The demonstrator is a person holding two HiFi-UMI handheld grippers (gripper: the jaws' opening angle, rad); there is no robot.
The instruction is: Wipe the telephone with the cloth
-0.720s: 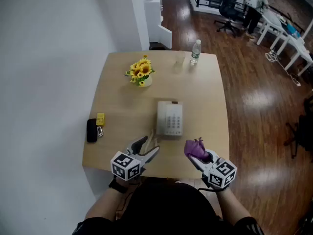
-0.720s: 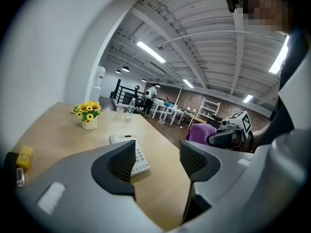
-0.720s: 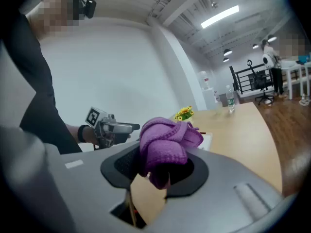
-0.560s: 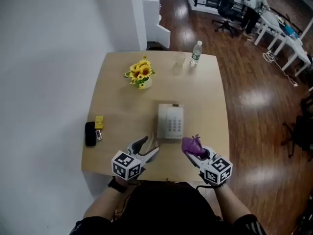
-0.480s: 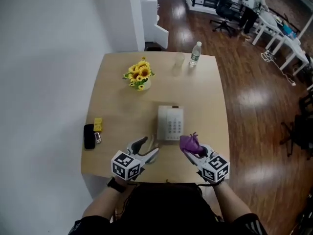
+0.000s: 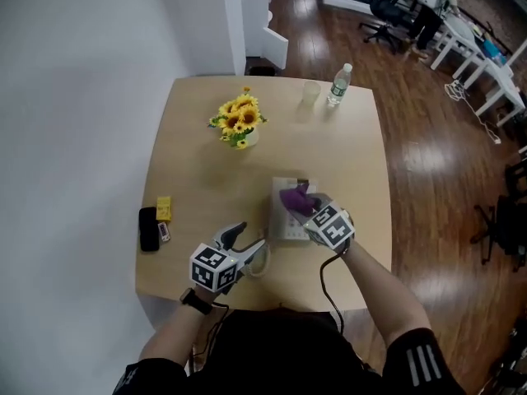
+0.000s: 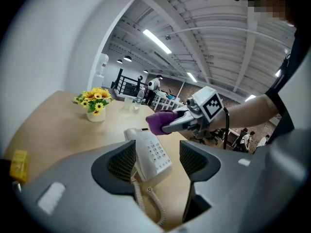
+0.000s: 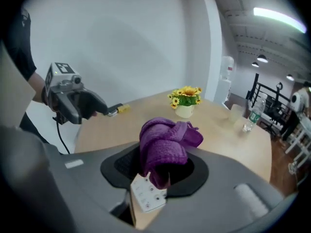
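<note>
cloth (image 8: 165, 140) clamped between right gripper (image 8: 155, 168) fingers, over telephone (image 6: 282, 222).

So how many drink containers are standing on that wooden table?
2: a clear plastic water bottle and a clear cup just left of it, both at the far edge. None looks hidden.

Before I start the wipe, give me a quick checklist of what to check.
1. Cloth clamped in right gripper: ok.
2. Cloth over the telephone: ok.
3. Cloth touching the telephone: cannot tell.
4. Left gripper steadying the telephone: not ok, jaws open, not on it.
5. Coiled cord off the keypad: ok.
6. Sunflower vase out of the way: ok.
</note>
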